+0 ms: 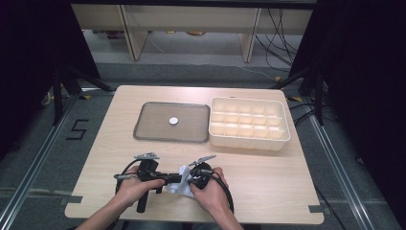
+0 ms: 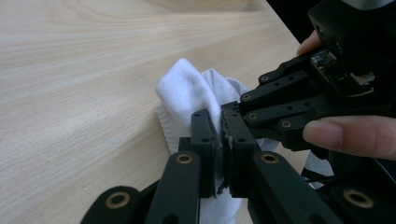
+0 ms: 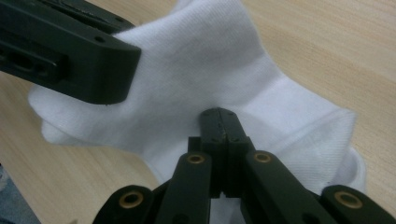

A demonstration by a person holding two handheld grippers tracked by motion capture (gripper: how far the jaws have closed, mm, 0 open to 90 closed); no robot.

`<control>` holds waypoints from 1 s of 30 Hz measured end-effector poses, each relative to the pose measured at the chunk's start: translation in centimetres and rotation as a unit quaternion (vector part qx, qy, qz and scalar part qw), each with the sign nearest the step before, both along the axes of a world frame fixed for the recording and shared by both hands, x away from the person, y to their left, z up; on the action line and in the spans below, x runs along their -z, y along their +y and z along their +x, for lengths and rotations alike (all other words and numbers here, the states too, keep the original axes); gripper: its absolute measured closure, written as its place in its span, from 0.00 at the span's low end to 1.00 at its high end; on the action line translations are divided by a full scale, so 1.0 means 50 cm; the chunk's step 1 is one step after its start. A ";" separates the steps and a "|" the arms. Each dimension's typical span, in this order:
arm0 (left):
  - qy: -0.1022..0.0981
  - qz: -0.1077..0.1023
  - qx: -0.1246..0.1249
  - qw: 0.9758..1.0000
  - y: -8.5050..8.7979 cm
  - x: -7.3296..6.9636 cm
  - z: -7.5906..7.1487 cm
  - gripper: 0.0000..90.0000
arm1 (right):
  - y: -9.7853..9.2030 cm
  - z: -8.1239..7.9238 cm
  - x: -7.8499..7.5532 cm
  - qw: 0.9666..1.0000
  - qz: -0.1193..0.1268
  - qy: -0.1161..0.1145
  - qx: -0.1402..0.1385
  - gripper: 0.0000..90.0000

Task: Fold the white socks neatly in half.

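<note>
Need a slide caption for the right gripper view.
Right gripper shut on a white sock lying on the wooden table.

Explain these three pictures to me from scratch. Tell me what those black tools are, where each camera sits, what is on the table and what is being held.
A person sits at a wooden table and works two hand-held grippers, black tools with two jaws each.

The high view looks down from above the person's side. The other two pictures come from small cameras riding on each tool, looking along its jaws.

The left gripper and the right gripper meet near the table's front edge. Both are shut on a white sock, which looks bunched up between them.

Farther back lie a flat grey tray with a small white round object on it, and beside it a cream box divided into many compartments, which look empty.
</note>
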State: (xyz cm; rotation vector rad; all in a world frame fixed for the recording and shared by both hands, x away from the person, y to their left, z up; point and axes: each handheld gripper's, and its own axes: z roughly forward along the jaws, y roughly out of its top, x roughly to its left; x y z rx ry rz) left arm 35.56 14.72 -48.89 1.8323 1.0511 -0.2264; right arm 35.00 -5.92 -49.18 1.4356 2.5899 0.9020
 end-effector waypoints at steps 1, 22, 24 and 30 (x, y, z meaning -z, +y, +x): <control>0.001 0.000 -0.002 1.000 0.002 0.000 0.001 0.94 | -0.002 0.000 -0.002 1.000 0.004 -0.002 0.000 1.00; -0.009 0.006 -0.003 1.000 0.007 -0.010 0.004 0.94 | -0.125 -0.010 -0.029 0.998 -0.024 -0.010 0.064 1.00; -0.011 0.007 -0.001 1.000 0.006 -0.011 0.003 0.94 | -0.116 -0.013 -0.023 0.997 -0.045 -0.013 0.065 1.00; -0.013 0.008 -0.001 1.000 0.006 -0.012 0.003 0.94 | -0.099 -0.015 -0.018 0.997 -0.047 -0.015 0.063 1.00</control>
